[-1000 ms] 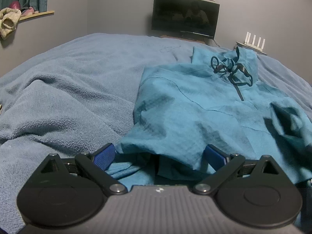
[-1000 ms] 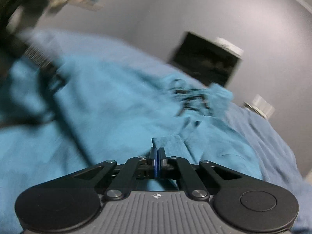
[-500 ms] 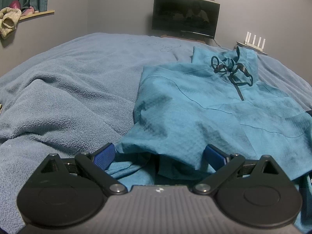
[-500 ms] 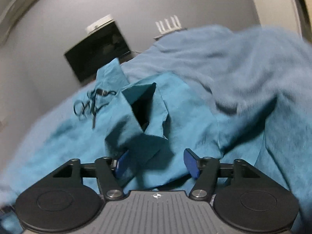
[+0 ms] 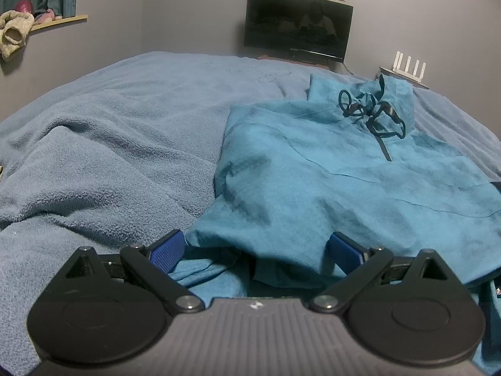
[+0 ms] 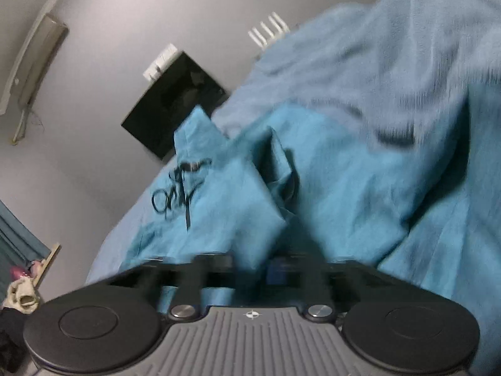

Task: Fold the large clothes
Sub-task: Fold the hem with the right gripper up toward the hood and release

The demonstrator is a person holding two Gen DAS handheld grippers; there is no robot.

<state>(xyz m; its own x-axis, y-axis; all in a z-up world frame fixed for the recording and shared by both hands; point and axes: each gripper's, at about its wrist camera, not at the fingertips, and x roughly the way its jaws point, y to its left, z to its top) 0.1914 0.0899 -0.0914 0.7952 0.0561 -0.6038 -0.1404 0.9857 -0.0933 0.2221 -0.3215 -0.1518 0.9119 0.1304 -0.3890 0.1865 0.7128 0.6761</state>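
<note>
A teal hooded top (image 5: 338,169) with a dark drawstring (image 5: 372,116) lies on the blue fleece bedcover (image 5: 109,144), hood towards the far wall. My left gripper (image 5: 255,249) is open, its blue pads either side of the folded lower hem, low over the cloth. In the right wrist view the same top (image 6: 344,194) is rumpled, with a folded flap standing up in front. My right gripper (image 6: 250,266) sits at that flap; the view is blurred and tilted, and its fingers look apart with cloth between them.
A dark TV (image 5: 297,28) stands against the far wall with a white router (image 5: 407,69) to its right. A shelf with a beige cloth (image 5: 14,33) and curtains is at the upper left. The bedcover bunches into ridges on the left.
My right gripper opened, let go of the sleeve and swung right and tilted. The sleeve now lies flat over the top. My left gripper has not moved.
</note>
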